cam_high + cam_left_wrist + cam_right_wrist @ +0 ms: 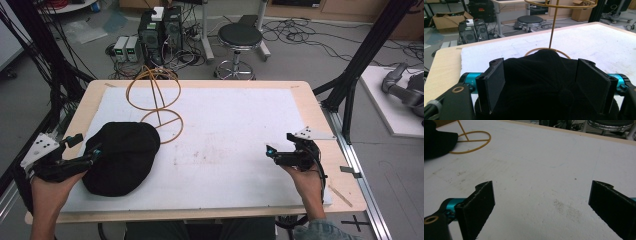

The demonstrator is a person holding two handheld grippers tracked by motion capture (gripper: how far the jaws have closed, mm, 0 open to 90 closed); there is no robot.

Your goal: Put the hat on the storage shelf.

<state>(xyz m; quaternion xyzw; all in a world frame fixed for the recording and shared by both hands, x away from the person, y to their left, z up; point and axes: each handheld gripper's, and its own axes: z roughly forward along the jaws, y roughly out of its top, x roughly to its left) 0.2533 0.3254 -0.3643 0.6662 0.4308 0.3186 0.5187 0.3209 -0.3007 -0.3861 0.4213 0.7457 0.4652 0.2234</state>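
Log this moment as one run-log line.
left gripper: open, jaws astride black cap | right gripper: open, empty, over white mat | wire hat stand: upright behind cap

Left tongs point(546, 85) spread wide, black cap point(541, 82) between, wire stand point(552, 32) behind.

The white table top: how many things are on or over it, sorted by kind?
Black hat: 1
Yellow wire stand: 1
Hand-held claws: 2, left claw open around the hat's edge, right claw open over bare mat
Total: 4
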